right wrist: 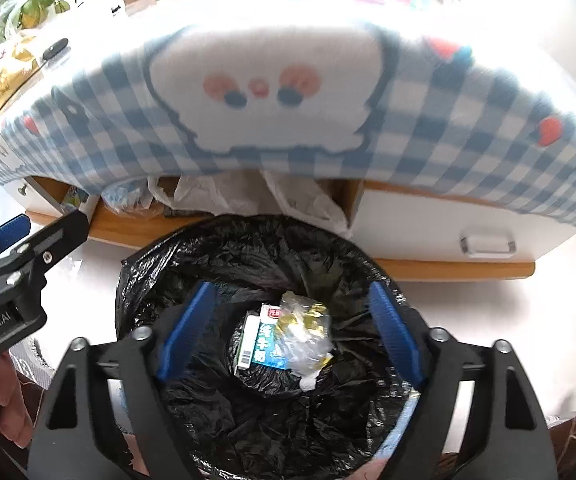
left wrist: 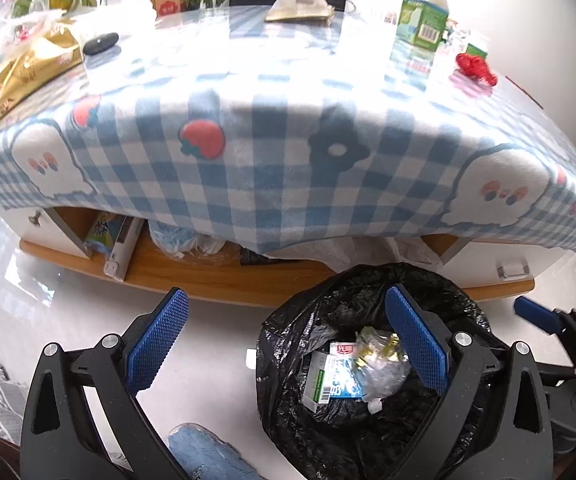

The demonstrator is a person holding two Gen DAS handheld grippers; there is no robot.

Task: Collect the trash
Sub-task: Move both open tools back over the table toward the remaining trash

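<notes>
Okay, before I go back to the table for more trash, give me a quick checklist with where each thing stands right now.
1. Right gripper empty: ok, open above the trash bag with nothing between its fingers.
2. Left gripper empty: ok, open and holding nothing.
3. Last pieces inside the bag: ok, milk carton and crumpled wrapper lie at the bottom.
4. Bag mouth open for the next drop: ok.
5. Trash left on the table: not ok, a green carton and red item sit at the far right.
6. Whether the gold package is trash: cannot tell.
</notes>
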